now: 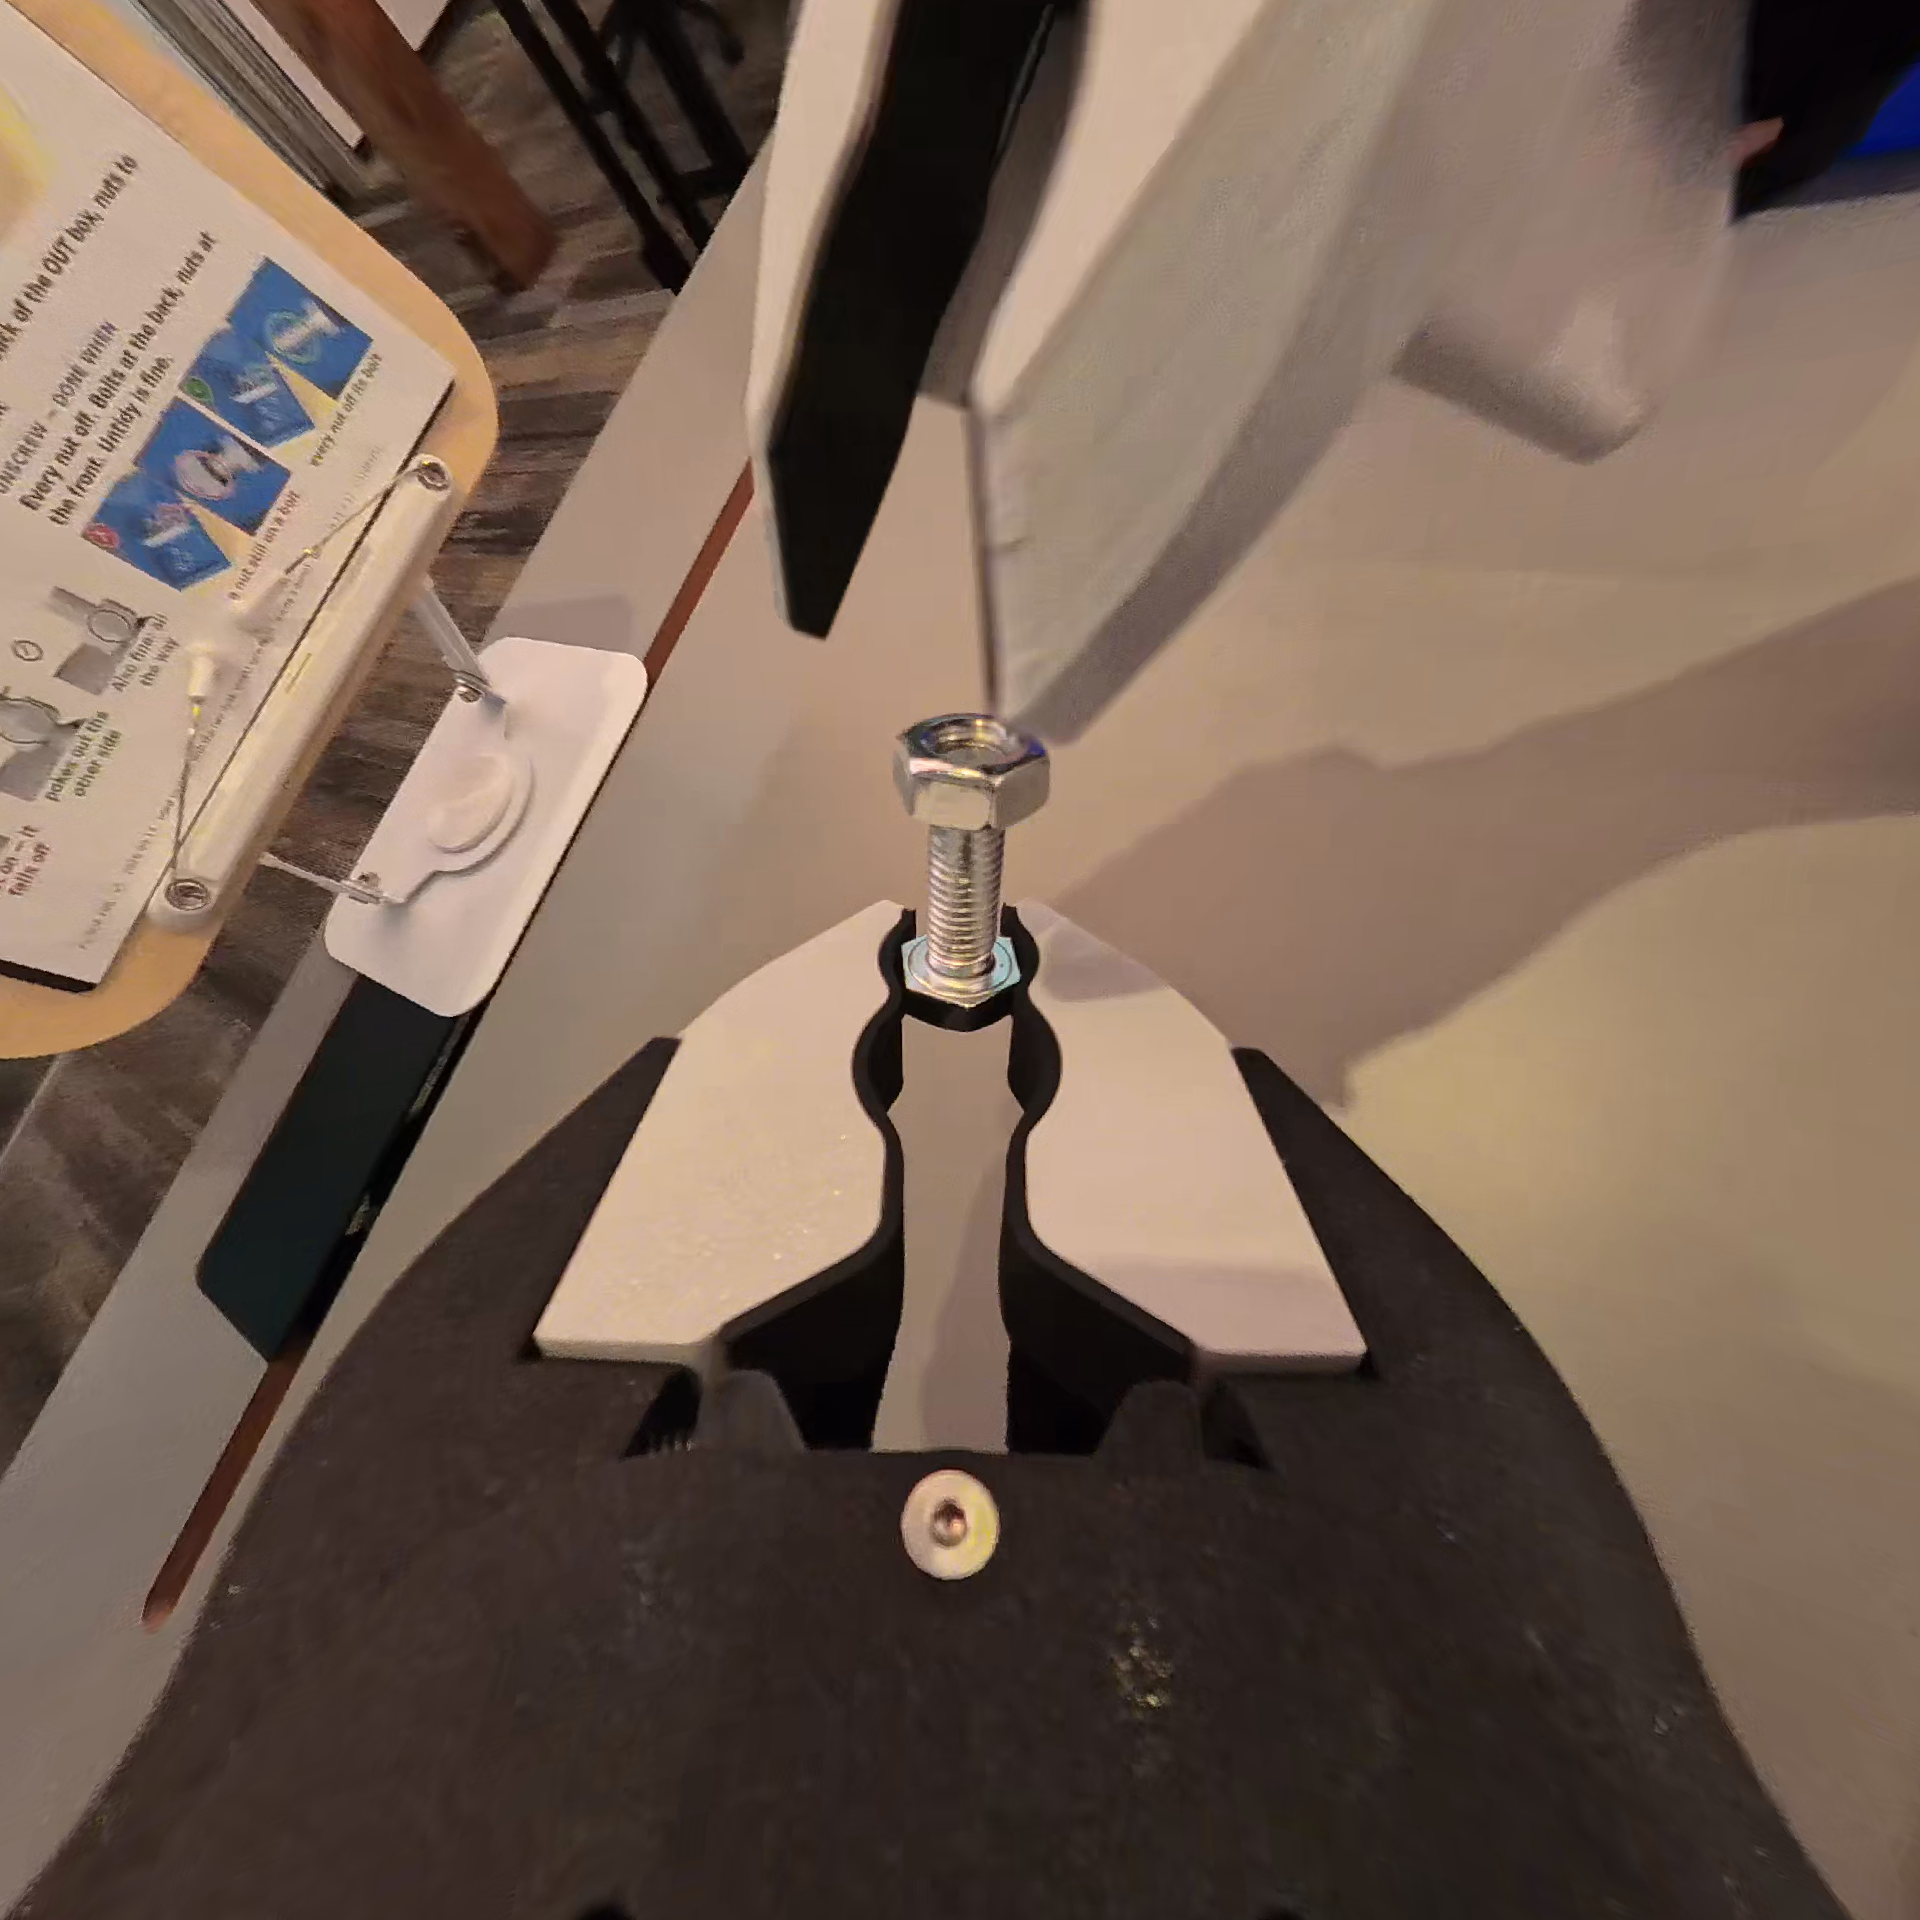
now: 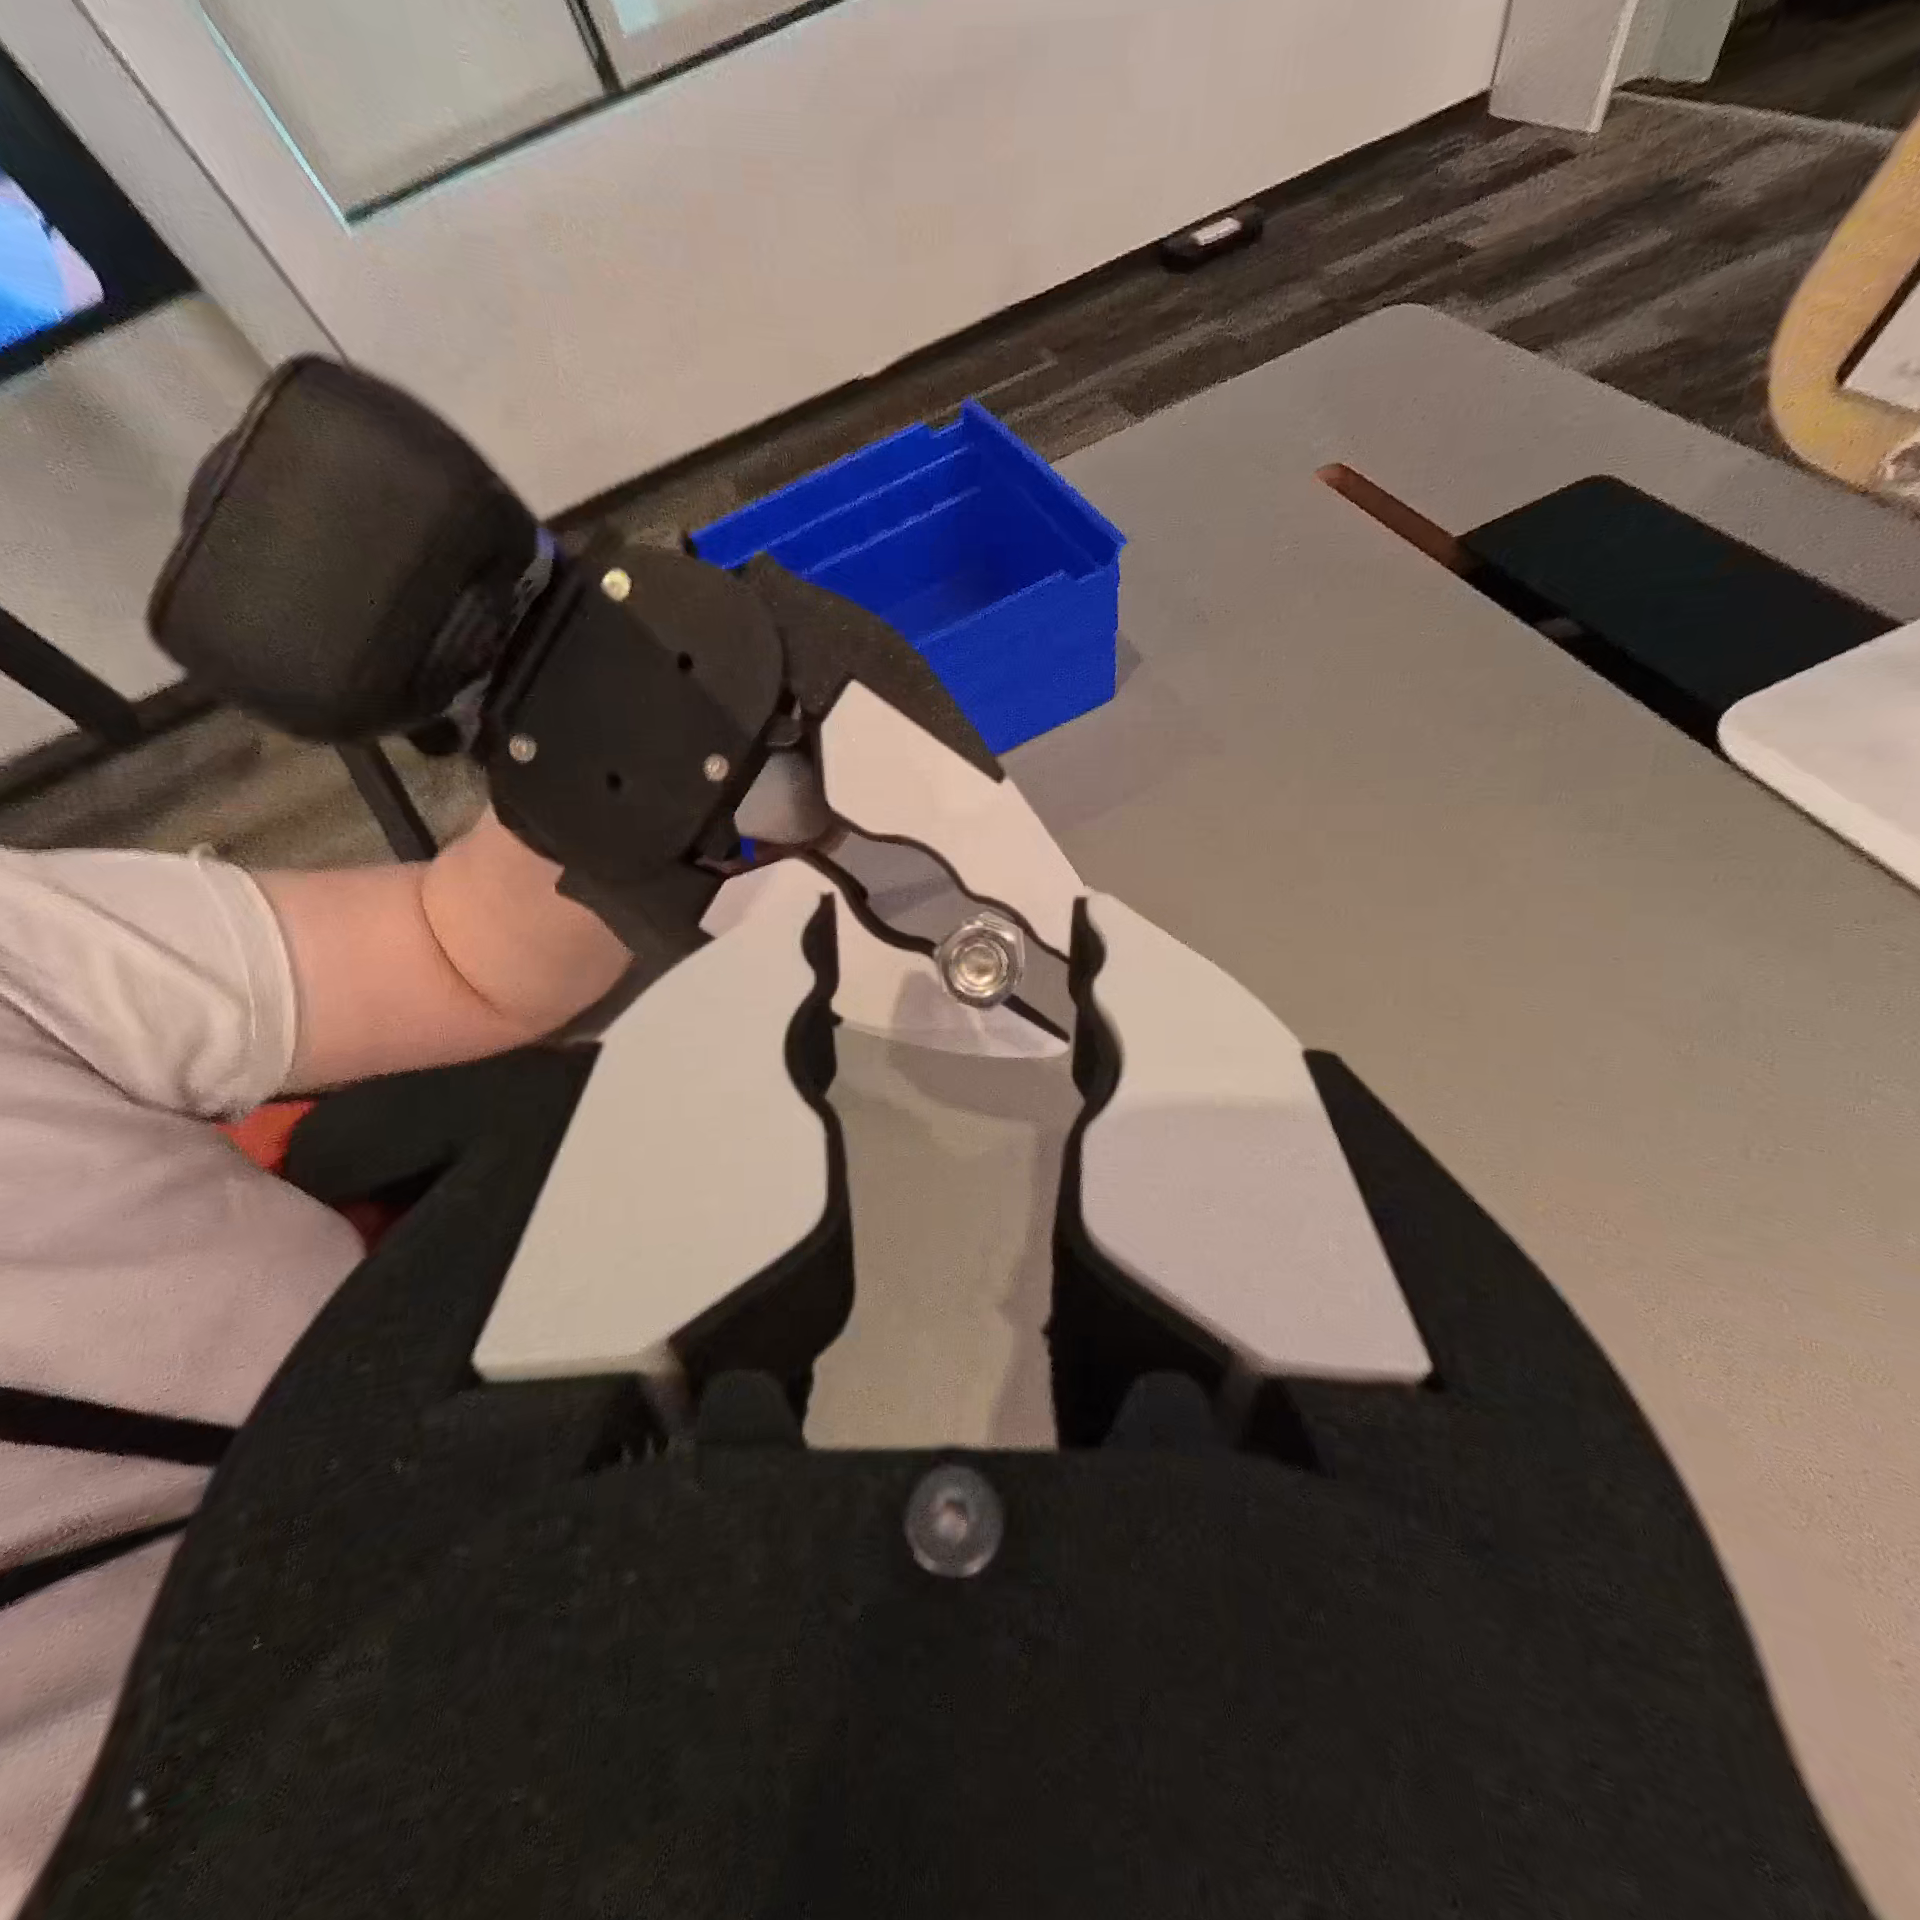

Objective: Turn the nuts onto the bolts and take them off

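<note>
Left gripper [image 1: 954,961]: it is clamping the head of a silver bolt [image 1: 958,894] between its white fingertips, jaws drawn in narrow around it, and is holding the bolt upright above the grey table [image 1: 1558,1299].

Bolt: its threaded shaft is pointing up and away from the left gripper; in the right wrist view it is showing end-on [image 2: 977,971].

Nut [image 1: 970,774]: a silver hex nut is sitting at the very top of the bolt's thread, well above the bolt head.

Right gripper [image 2: 948,997]: it is hovering just over the nut from above, its jaws standing wide apart and gripping nothing; in the left wrist view its white and black fingers [image 1: 1091,436] are looking blurred, one tip reaching almost to the nut's rim.

Blue bin [image 2: 966,577]: an open plastic box is standing on the table beyond the left gripper, near the far edge.

Instruction sheet [image 1: 187,540]: a printed page is lying on a light wooden board to the left of the table, off its edge.

Person: a forearm [image 2: 468,935] in a white sleeve is reaching in behind the left gripper.
</note>
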Motion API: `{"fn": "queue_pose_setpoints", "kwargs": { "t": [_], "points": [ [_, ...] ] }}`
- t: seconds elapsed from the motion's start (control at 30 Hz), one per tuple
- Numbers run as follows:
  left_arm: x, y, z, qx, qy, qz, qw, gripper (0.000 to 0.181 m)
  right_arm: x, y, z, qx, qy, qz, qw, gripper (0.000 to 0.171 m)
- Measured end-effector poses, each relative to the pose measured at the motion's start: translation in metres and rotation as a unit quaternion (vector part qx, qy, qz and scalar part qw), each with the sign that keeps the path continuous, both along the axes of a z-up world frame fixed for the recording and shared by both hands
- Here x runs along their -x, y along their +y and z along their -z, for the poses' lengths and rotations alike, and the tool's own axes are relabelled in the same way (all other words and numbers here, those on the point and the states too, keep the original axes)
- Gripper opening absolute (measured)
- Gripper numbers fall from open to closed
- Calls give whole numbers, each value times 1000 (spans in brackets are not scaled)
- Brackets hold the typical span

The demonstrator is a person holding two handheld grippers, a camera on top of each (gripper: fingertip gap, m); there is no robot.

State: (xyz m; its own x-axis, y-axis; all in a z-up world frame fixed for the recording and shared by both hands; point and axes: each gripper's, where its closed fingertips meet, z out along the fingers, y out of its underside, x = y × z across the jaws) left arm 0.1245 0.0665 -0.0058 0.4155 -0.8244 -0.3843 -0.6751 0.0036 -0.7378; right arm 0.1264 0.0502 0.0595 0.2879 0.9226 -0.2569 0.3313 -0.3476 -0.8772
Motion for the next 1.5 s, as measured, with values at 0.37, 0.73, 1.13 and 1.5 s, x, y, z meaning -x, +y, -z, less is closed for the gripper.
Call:
{"fn": "queue_pose_setpoints", "kwargs": {
  "t": [0.37, 0.73, 1.13, 1.5],
  "points": [
    [-7, -21, 0, 49, -21, 60, 997, 15, -2, -15, 22, -125, -111, -104, 980, 17],
    [-12, -34, 8, 108, -27, 91, 990, 15, -7, -20, 19, -205, -85, -158, 962, 38],
    [-1, 1, 0, 15, -16, -11, 1000, 15, 0, 5, 26, -7, -78, 3, 997, 28],
    [-15, -56, 11, 152, -32, 157, 975, 15, -4, -39, 33, -278, -91, -249, 923, 17]
  ]
}}
